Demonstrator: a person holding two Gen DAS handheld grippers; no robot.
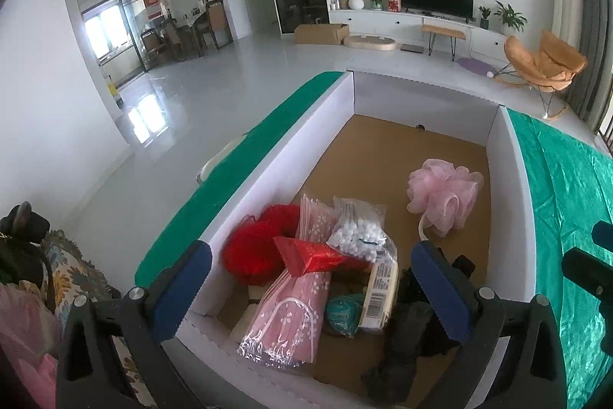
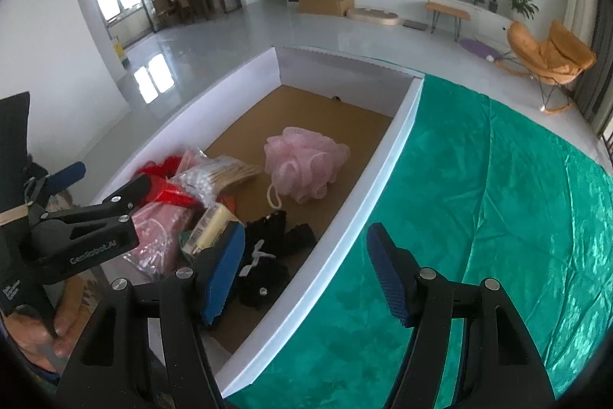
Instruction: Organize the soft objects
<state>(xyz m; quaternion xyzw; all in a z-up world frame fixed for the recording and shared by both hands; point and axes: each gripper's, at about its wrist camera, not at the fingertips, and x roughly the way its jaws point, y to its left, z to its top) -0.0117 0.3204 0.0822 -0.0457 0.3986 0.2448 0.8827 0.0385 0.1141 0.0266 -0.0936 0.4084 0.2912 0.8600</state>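
A white-walled box [image 1: 513, 179] with a brown floor stands on a green cloth [image 2: 498, 198]. In it lie a pink bath pouf [image 1: 444, 194], a red pouf [image 1: 253, 248], a pink bag [image 1: 295, 309], a red packet [image 1: 306, 255], a bag of cotton swabs [image 1: 358, 229] and black cloth [image 1: 406, 332]. My left gripper [image 1: 310, 278] hangs open over the box's near end, nothing between its pads. My right gripper [image 2: 306, 271] is open and empty, straddling the box's right wall [image 2: 345, 217]. The pink pouf [image 2: 306, 163] and black cloth [image 2: 268, 255] show there too.
A patterned cushion [image 1: 76, 275] lies left of the box. A person's hand [image 2: 65, 324] holds the left gripper [image 2: 115, 173]. Green cloth stretches right of the box. Beyond the table edge is white floor with a cardboard carton [image 1: 320, 33] and an orange chair [image 1: 544, 64].
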